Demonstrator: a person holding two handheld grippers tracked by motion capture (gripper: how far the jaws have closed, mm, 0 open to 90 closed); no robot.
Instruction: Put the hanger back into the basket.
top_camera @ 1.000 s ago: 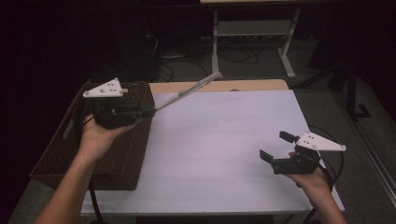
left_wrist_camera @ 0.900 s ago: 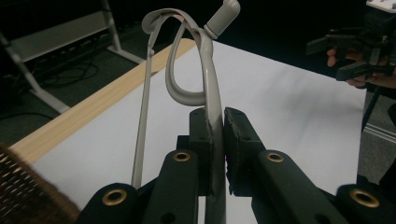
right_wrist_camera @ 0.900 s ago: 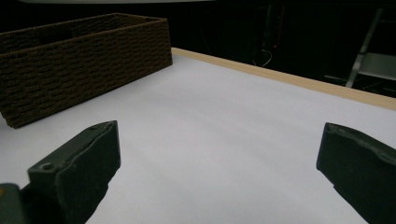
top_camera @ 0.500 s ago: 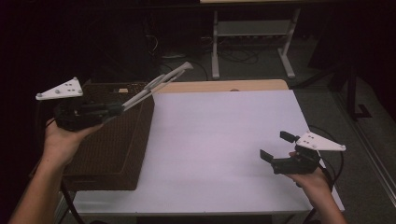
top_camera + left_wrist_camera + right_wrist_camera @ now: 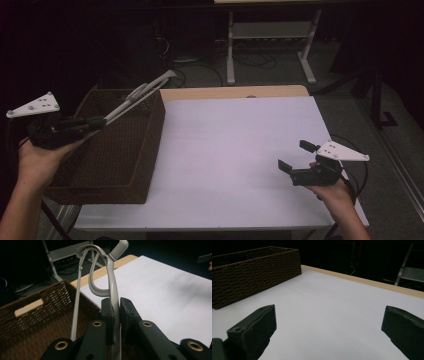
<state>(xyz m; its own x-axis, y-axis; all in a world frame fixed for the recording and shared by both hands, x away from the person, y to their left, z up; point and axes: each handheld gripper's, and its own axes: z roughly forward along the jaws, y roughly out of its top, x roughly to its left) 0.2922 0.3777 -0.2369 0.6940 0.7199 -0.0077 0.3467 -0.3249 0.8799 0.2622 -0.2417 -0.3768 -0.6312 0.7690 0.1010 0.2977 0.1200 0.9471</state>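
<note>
So the left gripper (image 5: 97, 121) is out past the left edge of the table (image 5: 240, 150), sitting over the near left side of the basket (image 5: 145, 165), and its jaws are clamped tight on a grey hanger (image 5: 137, 96). In the left gripper view you can see the pads squeezing one thin arm of the hanger (image 5: 110, 277) right between them, basically no gap left, with the other thin arm running down on the left side of the jaws. The hanger sticks out from the gripper up and to the right in the high view, slanting over the open top of the basket, and its hook end reaches past the basket's far right corner, up in the air and not touching the basket as far as the pictures show. The basket (image 5: 254, 272) is brown wicker and sits at the left end of the white tabletop. The right gripper (image 5: 296, 157) is way over at the near right part of the table, well apart from everything, jaws spread wide with nothing in them, just bare white table (image 5: 332, 312) showing between the two pads in the right gripper view
</note>
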